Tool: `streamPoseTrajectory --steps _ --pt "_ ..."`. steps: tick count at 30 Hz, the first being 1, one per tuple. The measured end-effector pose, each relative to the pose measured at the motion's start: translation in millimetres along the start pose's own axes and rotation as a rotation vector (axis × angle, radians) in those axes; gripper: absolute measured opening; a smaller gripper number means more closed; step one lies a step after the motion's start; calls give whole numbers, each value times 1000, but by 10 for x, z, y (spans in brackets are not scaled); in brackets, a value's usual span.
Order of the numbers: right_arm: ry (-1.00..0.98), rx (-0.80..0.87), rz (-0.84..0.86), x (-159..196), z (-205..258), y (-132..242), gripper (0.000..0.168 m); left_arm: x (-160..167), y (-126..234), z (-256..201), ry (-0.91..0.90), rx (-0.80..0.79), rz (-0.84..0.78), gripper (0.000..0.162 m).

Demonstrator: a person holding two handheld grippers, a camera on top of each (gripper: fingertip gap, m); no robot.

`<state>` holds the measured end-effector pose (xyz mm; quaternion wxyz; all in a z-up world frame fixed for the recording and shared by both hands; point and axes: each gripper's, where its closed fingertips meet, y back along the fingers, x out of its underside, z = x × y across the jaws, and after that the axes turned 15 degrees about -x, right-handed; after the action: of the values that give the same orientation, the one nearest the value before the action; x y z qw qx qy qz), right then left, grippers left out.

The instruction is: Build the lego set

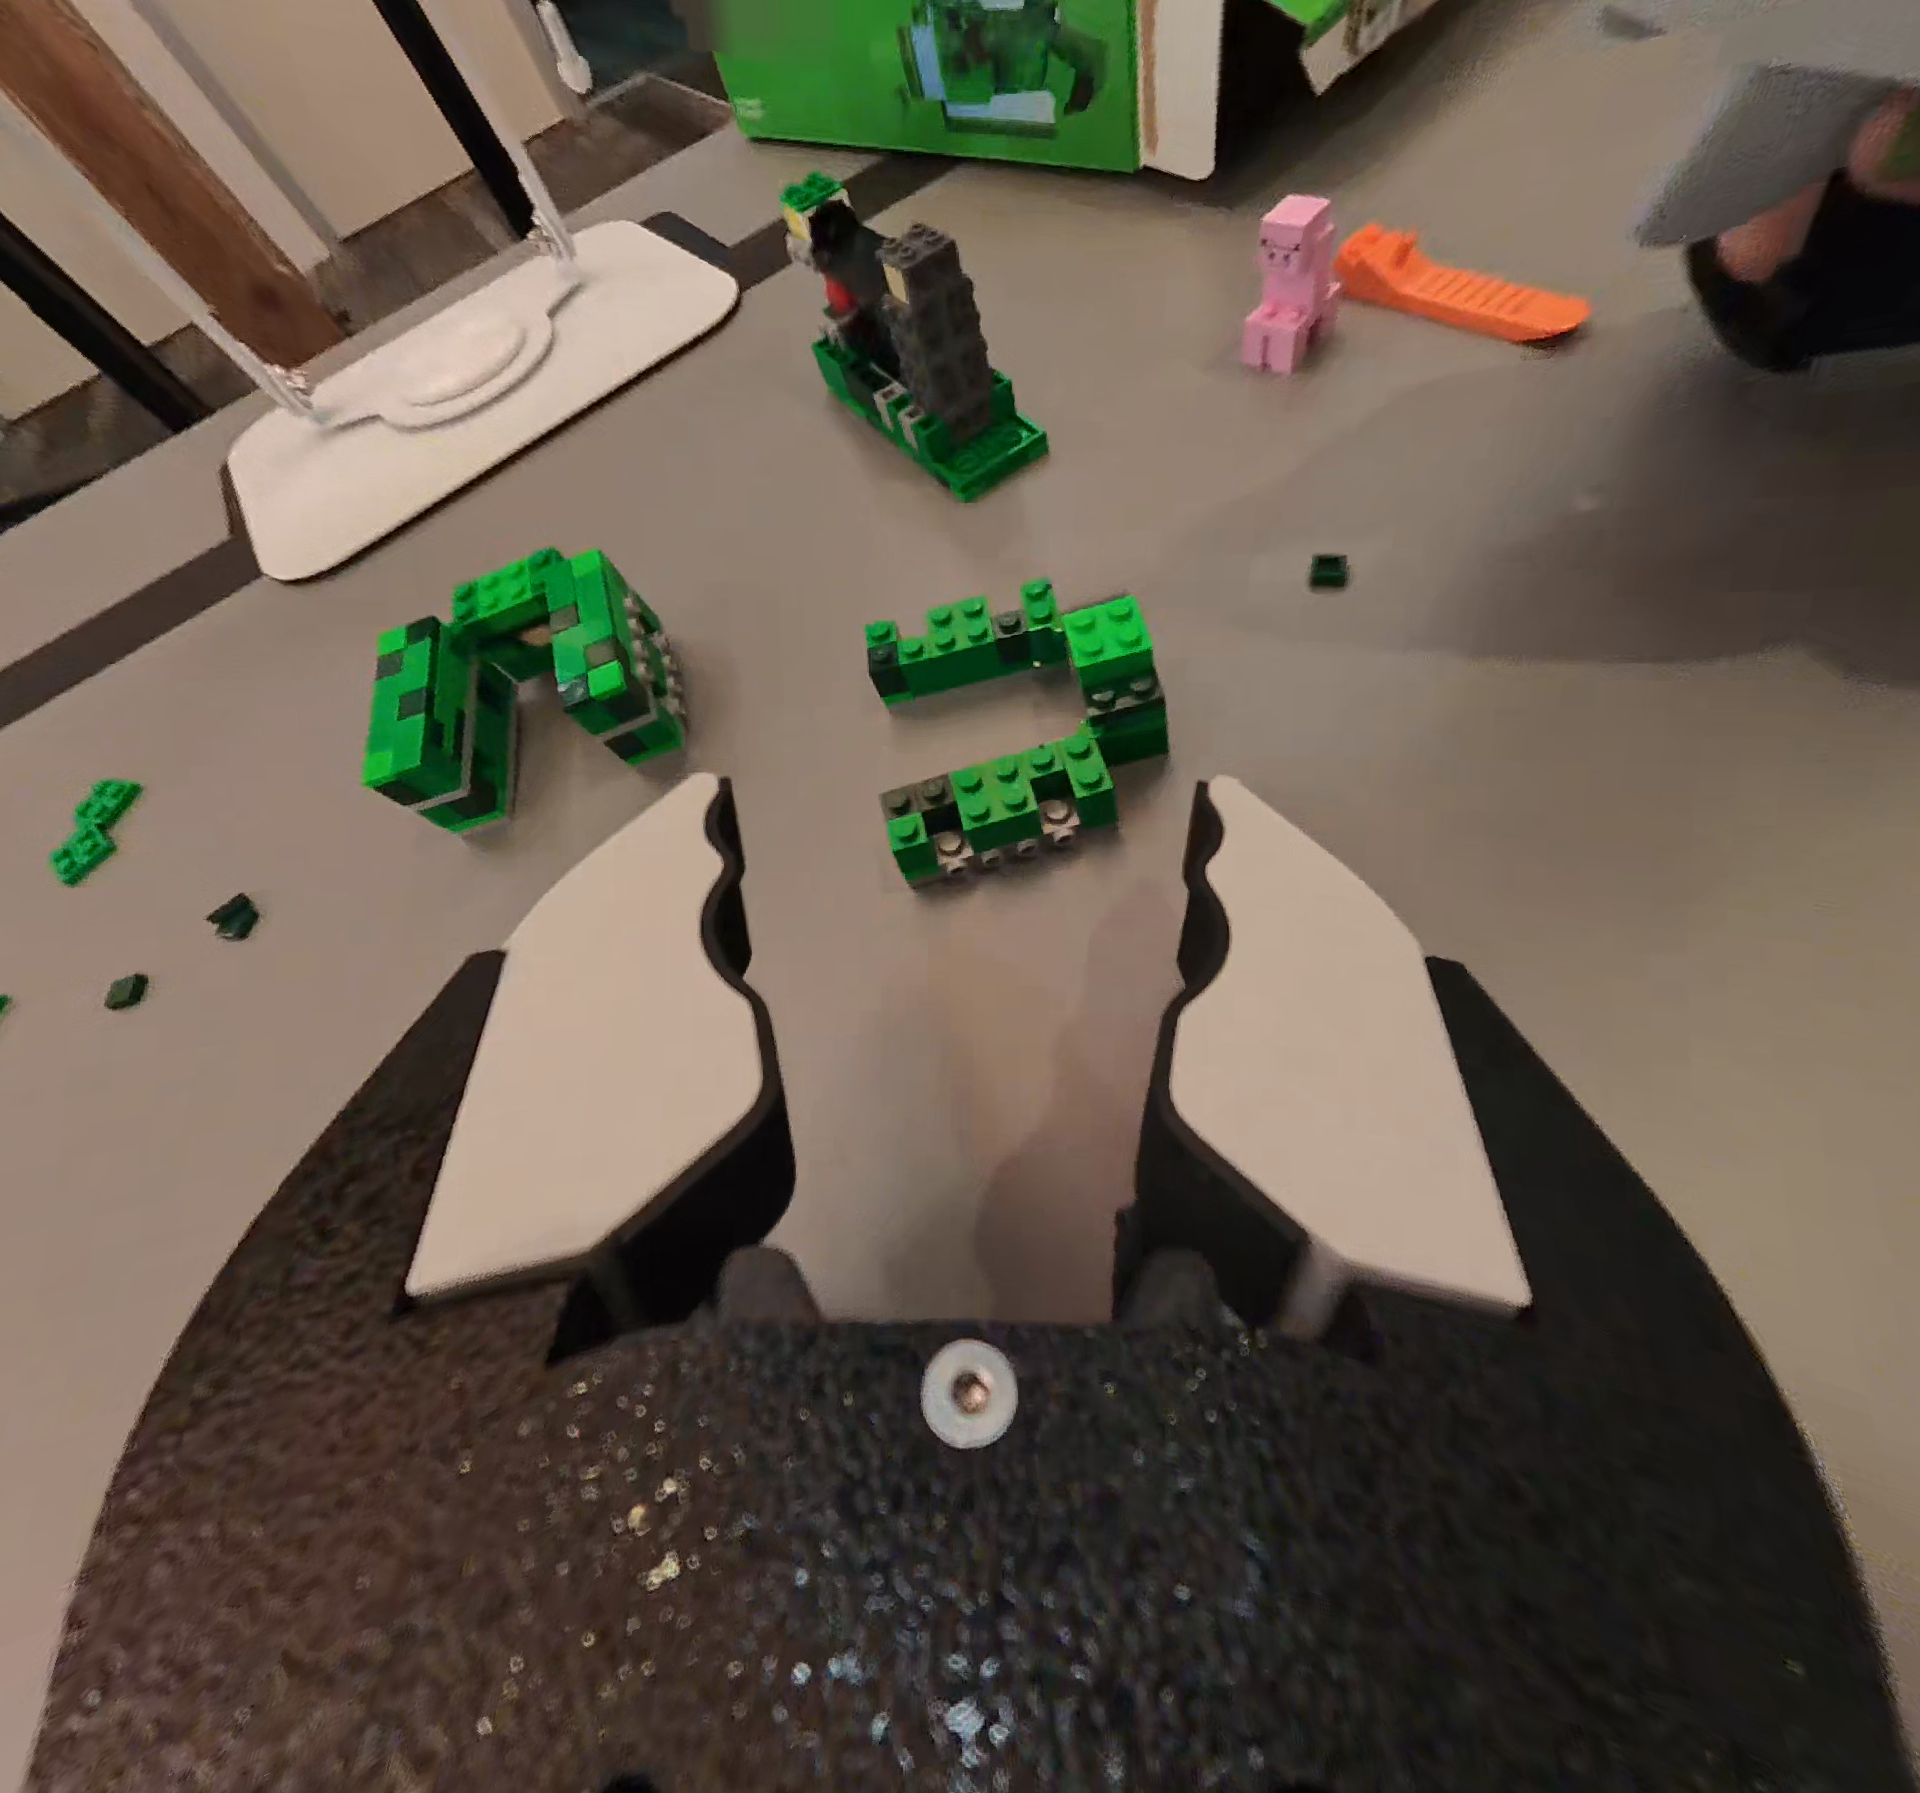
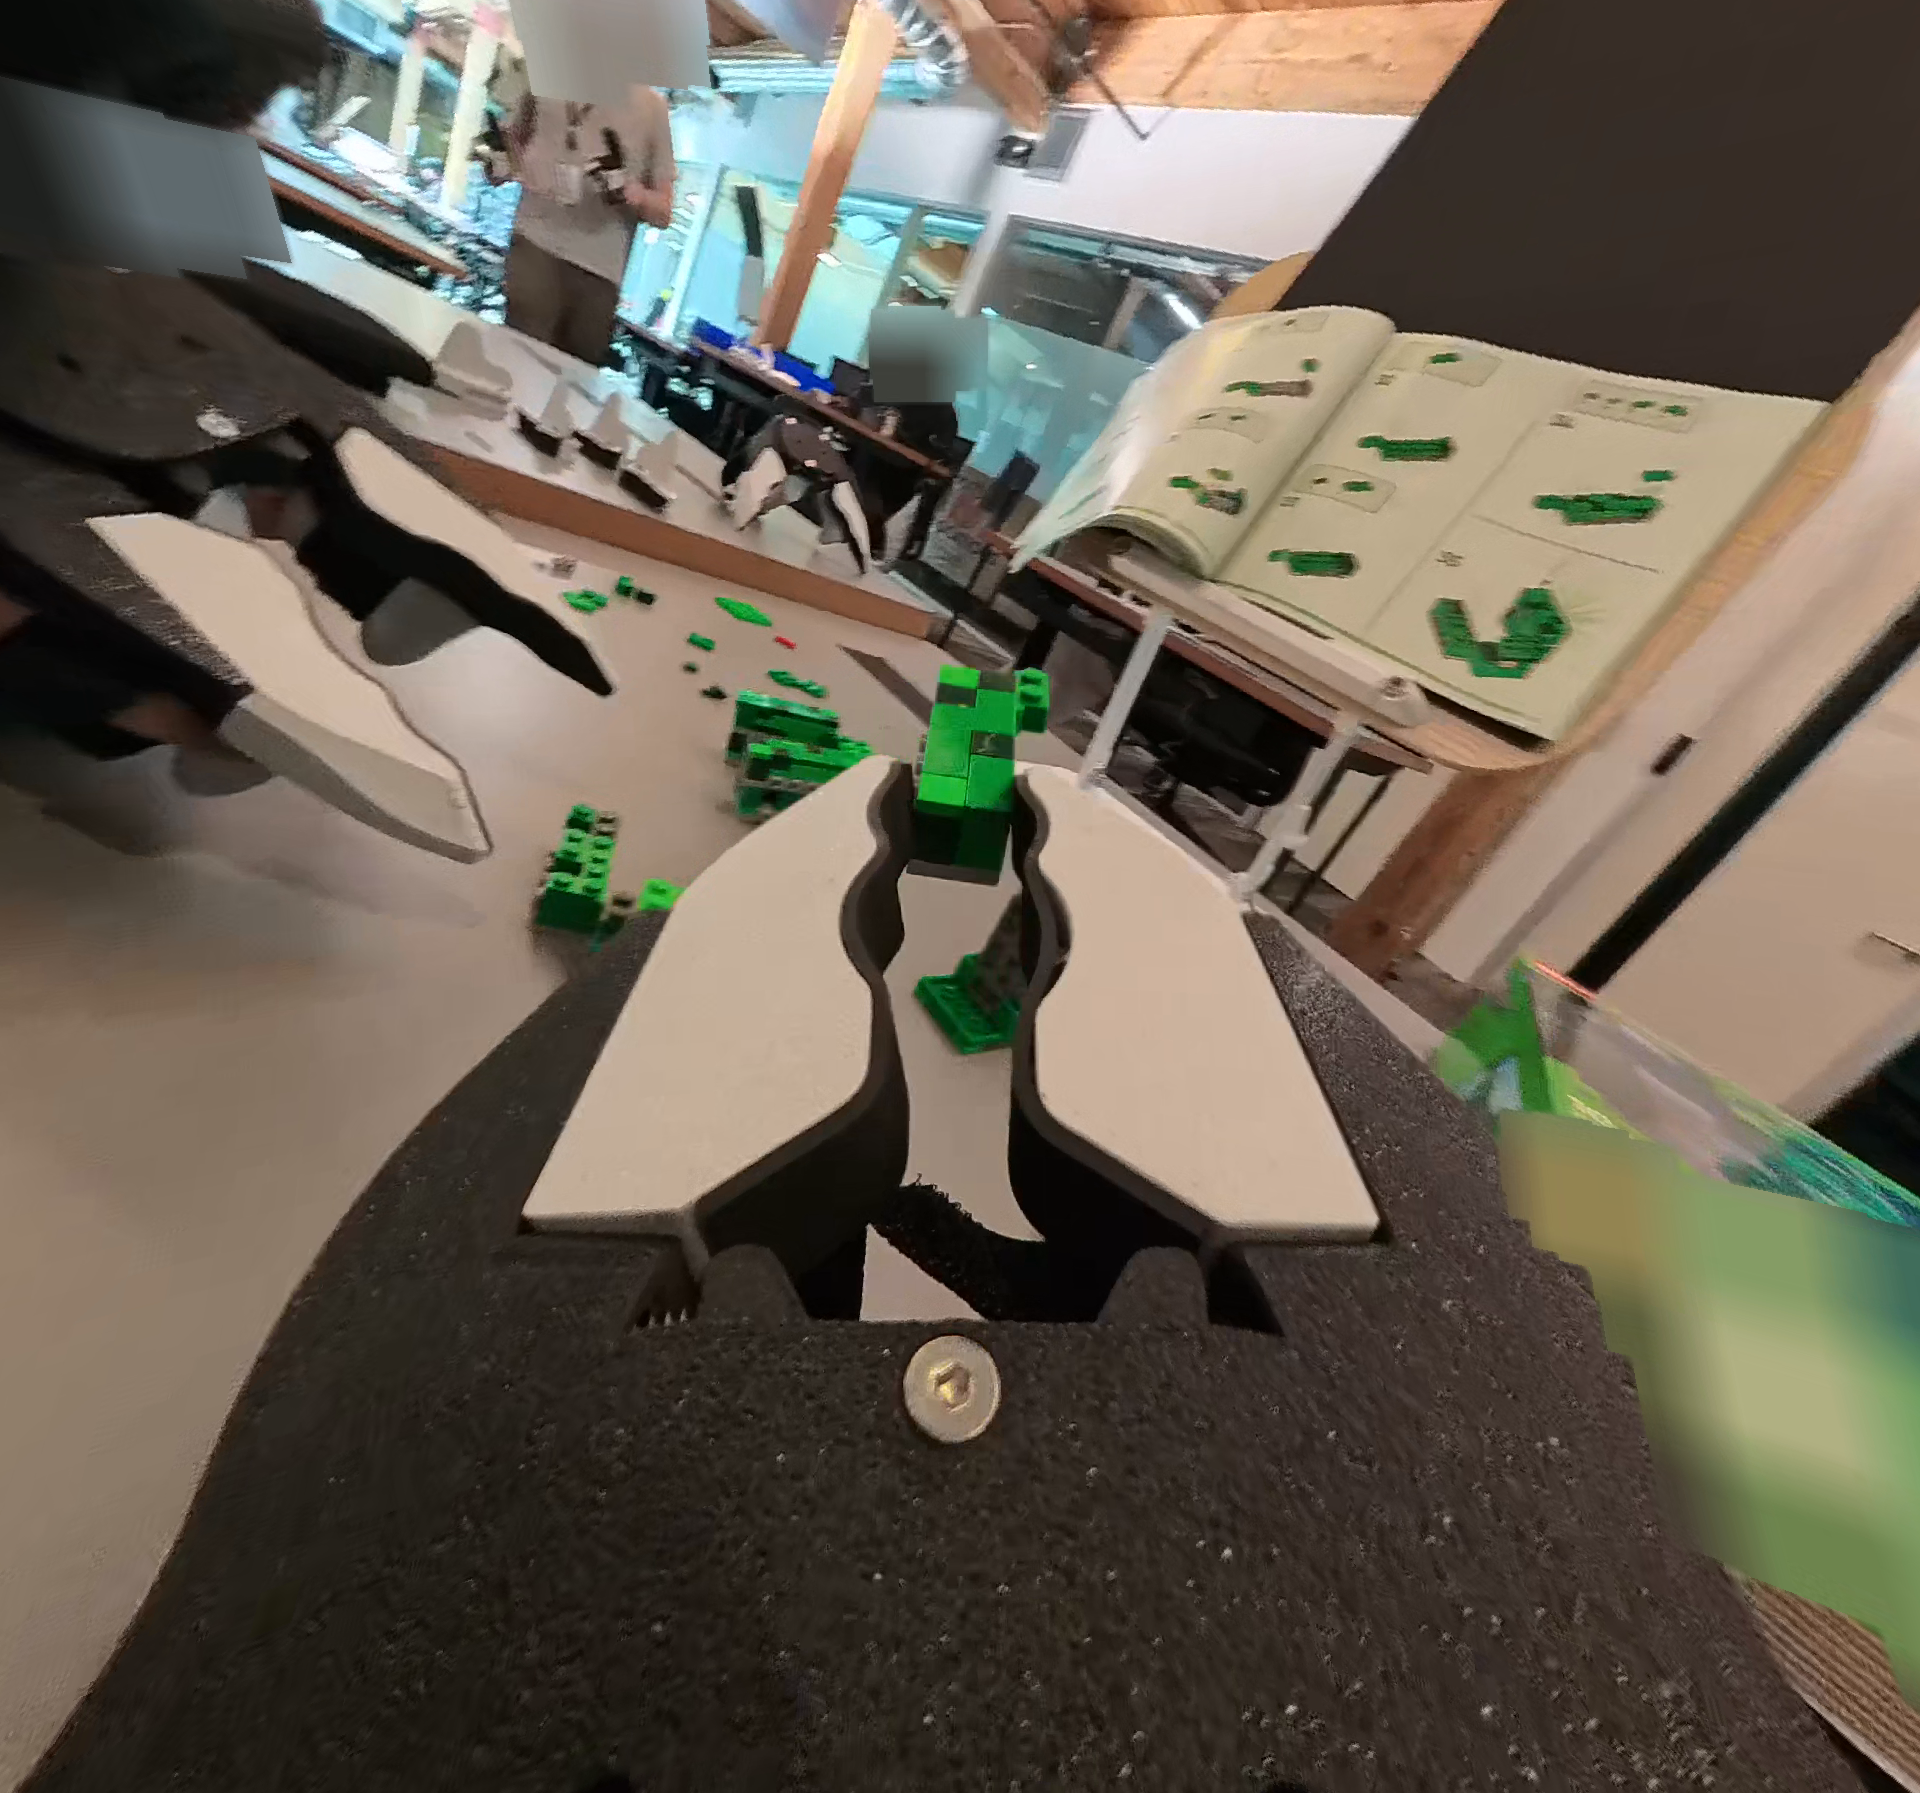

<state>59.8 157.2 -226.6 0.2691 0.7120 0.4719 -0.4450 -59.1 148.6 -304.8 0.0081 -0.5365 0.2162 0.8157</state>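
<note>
My left gripper is open and empty, just above the grey table, right behind a C-shaped green brick assembly. An arch-shaped green assembly lies to its left. A dark grey tower on a green base stands farther back. My right gripper is shut on a green brick block and holds it in the air above the table. The tower on its green base shows below, between the fingers. The left gripper shows blurred at the left of the right wrist view.
A green set box lies open at the back. A pink pig figure and an orange brick separator stand at the right. Loose green pieces lie at the left. An instruction booklet rests open on a white stand.
</note>
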Motion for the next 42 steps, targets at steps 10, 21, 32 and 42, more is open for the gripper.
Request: streamPoseTrajectory --steps 10,21,32,42 --pt "-55 53 -26 48 -155 49 17 -34 198 541 65 -194 -150 69" --pt "-78 57 -4 116 -181 40 0 -21 171 469 -43 -206 -155 63" --pt "-25 183 110 268 -440 388 0 -58 211 504 -26 -210 -192 58" --pt "86 174 230 346 -342 684 0 -102 251 477 -40 -210 -230 55"
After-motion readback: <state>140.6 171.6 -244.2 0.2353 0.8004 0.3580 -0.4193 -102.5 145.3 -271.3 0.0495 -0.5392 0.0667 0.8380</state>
